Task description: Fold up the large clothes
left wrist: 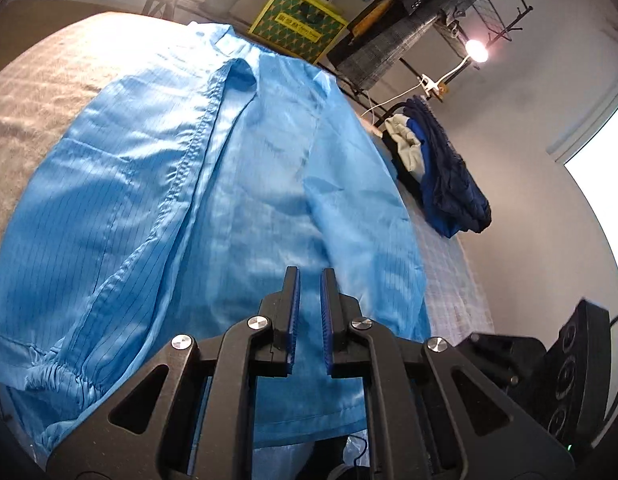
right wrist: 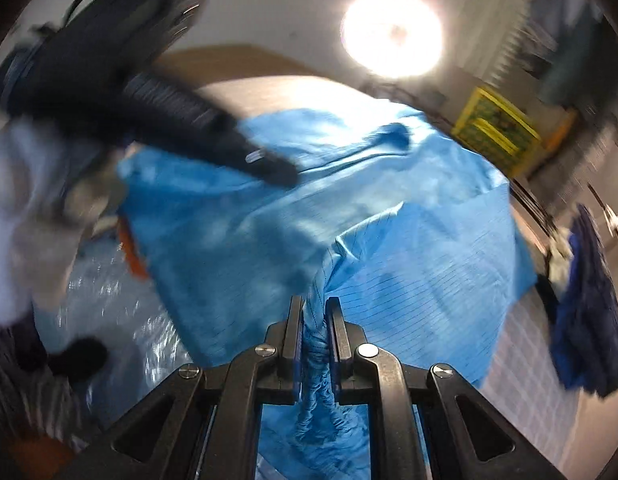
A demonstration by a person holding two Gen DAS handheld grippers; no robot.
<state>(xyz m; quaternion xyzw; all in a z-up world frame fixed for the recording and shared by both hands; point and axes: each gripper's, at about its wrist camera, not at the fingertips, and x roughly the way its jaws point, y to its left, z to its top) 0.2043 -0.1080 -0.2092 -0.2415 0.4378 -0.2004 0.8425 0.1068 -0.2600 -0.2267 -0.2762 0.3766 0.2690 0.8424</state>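
A large light-blue striped garment [left wrist: 229, 160] lies spread over the bed, with its zip seam running up the middle and one gathered cuff [left wrist: 57, 376] at the lower left. My left gripper [left wrist: 309, 280] hovers over its near hem, jaws almost together, and I see nothing pinched between them. In the right wrist view the garment [right wrist: 389, 240] is pulled up into a ridge. My right gripper [right wrist: 313, 304] is shut on the bunched elastic cuff [right wrist: 313, 360] of a sleeve. The left gripper [right wrist: 285, 172] shows blurred at the upper left, tip over the cloth.
A pile of dark blue clothes [left wrist: 449, 184] [right wrist: 589, 312] hangs off the bed's right edge. A yellow-green box [left wrist: 297, 20], a rack and a lamp [left wrist: 477, 50] stand behind. The grey bed cover [left wrist: 37, 92] shows at left. A person's white sleeve [right wrist: 29, 208] and clear plastic [right wrist: 121, 320] are near.
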